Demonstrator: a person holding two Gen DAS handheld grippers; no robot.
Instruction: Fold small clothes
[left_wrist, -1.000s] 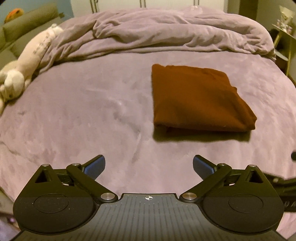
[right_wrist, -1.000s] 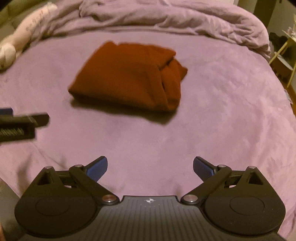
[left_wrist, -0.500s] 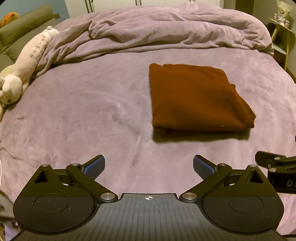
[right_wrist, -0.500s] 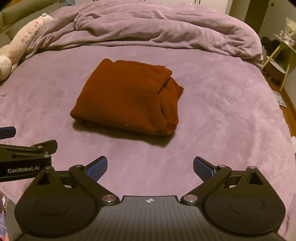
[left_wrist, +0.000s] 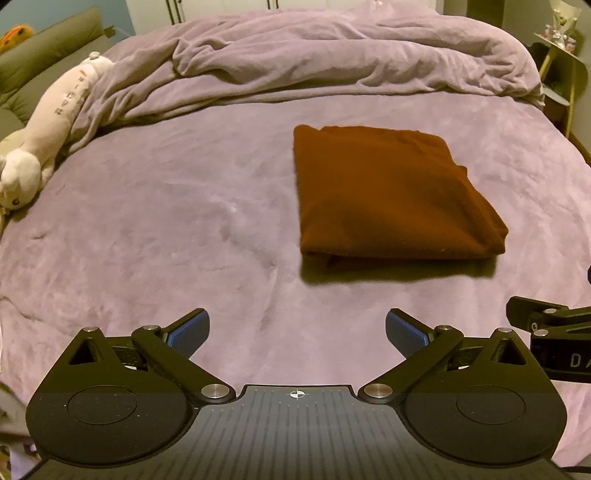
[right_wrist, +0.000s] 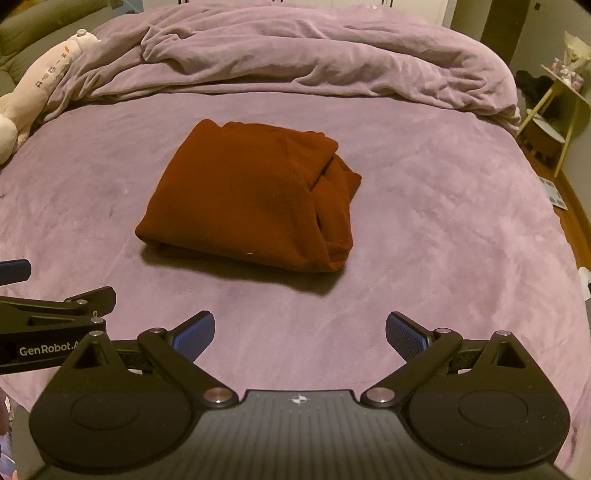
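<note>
The folded rust-brown garment (left_wrist: 391, 195) lies flat on the purple bed (left_wrist: 184, 221). Only the right wrist view shows its bundled, tucked end. The left gripper (left_wrist: 297, 326) and right gripper (right_wrist: 300, 328) are both spread, empty, well short of it.

Purple bed (left_wrist: 155, 229), rumpled purple duvet (left_wrist: 332, 62) bunched along far side. Cream plush toy (left_wrist: 48, 122) at left edge, touching duvet. Small shelf (right_wrist: 554, 110) right of bed.
</note>
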